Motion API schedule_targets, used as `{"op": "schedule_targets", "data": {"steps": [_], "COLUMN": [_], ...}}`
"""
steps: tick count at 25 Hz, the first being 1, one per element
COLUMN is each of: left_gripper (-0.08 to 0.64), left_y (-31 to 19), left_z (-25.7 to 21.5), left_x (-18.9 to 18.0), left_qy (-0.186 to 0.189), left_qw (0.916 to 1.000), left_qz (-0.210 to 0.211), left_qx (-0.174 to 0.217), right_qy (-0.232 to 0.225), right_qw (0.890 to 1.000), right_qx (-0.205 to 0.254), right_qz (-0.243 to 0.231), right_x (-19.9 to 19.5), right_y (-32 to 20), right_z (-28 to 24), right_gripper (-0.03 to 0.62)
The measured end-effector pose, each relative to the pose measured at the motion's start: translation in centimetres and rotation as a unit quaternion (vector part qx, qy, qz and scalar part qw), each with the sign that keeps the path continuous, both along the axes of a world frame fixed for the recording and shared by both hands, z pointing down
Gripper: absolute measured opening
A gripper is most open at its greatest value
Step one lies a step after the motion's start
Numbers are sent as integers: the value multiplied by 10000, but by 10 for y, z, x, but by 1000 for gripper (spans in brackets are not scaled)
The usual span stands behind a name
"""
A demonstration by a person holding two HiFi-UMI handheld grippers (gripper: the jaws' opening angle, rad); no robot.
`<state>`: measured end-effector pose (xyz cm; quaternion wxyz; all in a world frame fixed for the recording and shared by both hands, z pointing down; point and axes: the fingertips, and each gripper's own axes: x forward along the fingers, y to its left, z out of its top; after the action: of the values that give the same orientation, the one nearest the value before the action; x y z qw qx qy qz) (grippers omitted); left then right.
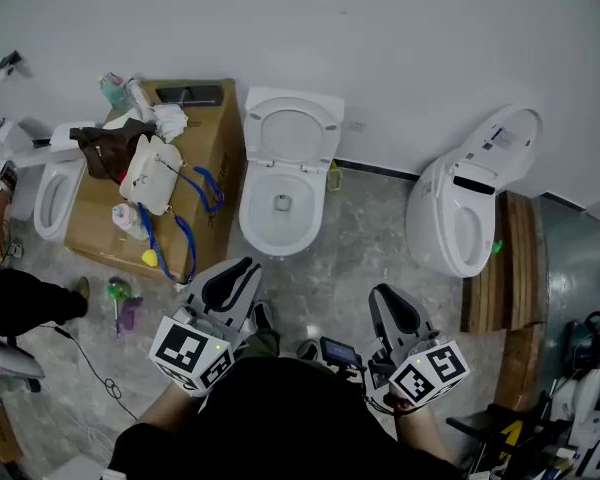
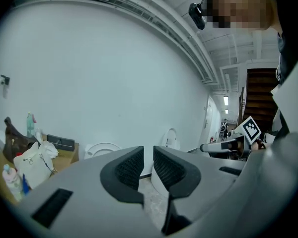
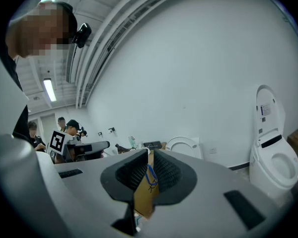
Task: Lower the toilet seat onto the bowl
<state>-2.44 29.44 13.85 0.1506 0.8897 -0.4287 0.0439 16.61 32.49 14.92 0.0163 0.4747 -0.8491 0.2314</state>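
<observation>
The white toilet (image 1: 280, 213) stands against the back wall, its seat (image 1: 291, 128) raised and leaning back over the bowl. That raised seat shows as a white ring in the left gripper view (image 2: 102, 148) and in the right gripper view (image 3: 184, 144). My left gripper (image 1: 246, 266) hangs low over the floor in front of the bowl, jaws a narrow gap apart with nothing between them (image 2: 148, 151). My right gripper (image 1: 380, 294) is held further right, well short of the toilet, its jaws (image 3: 150, 153) nearly together and empty.
A cardboard box (image 1: 212, 148) piled with bags stands left of the toilet. A second toilet (image 1: 460, 218) with its lid up sits at the right beside wooden pallets (image 1: 515, 258). A small toilet (image 1: 55, 193) is at far left. Cables and small items lie on the floor (image 1: 120, 303).
</observation>
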Motion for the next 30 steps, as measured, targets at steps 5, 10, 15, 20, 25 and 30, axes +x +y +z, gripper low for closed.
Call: {"op": "schedule_targets", "data": {"steps": [5, 10, 15, 20, 25, 30], "left_gripper": [69, 69, 69, 69, 69, 69], "left_y": [-37, -61, -73, -87, -104, -129], "left_z": [3, 7, 12, 20, 28, 22], "left_x": [-30, -59, -88, -104, -106, -103], "left_qy": [155, 270, 310, 382, 332, 195], "left_qw": [9999, 9996, 9994, 9986, 9986, 9988], "left_qz": [61, 30, -126, -276, -289, -394], "left_qx": [-30, -55, -104, -238, -288, -216], "right_qy": [126, 203, 333, 296, 201, 55], "right_qw": [9997, 9990, 9986, 9990, 9994, 9998], "right_qx": [12, -34, -78, -161, -235, -196], "right_qz": [218, 387, 409, 280, 154, 46], "right_x": [-18, -32, -47, -63, -72, -69], "right_y": [-37, -56, -68, -86, -109, -143], "right_z": [-10, -16, -15, -11, 0, 2], "right_gripper": [57, 57, 57, 57, 57, 57]}}
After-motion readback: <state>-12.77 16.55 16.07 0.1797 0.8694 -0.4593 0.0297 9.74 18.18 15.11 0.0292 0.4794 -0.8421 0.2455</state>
